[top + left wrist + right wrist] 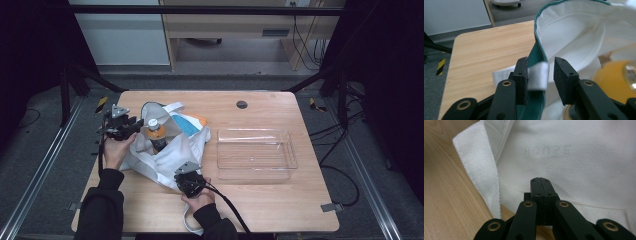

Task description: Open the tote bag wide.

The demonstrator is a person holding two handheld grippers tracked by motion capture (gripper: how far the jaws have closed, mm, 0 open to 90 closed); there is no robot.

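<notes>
A white canvas tote bag (170,150) lies crumpled on the left half of the wooden surface (260,200), its mouth gaping upward and edged with a green trim (536,57). Everything else sits relative to this bag. An orange-filled bottle (156,134) with a white cap stands upright inside the bag's mouth, its neck clear of the cloth. A clear plastic tray (256,154) rests just to the right of the bag, apart from it. A small round dark grommet (242,104) is set into the surface beyond the bag, toward the far edge.

The left tongs (131,127) are at the bag's left rim, beside the bottle. In the left gripper view these tongs (541,73) stand spread, with a white webbing strap (537,76) and the green-trimmed rim between them; the strap touches the left pad, while the right pad stands off it with a gap showing.

The right tongs (186,181) are at the bag's near edge, held by the person's right hand (199,199). In the right gripper view these tongs (541,181) are pressed together, their tips meeting on the white cloth beneath faint mirrored lettering; whether a fold of fabric is pinched between them cannot be told. A folded white handle strap (480,172) lies on the surface just to the left of that spot.
</notes>
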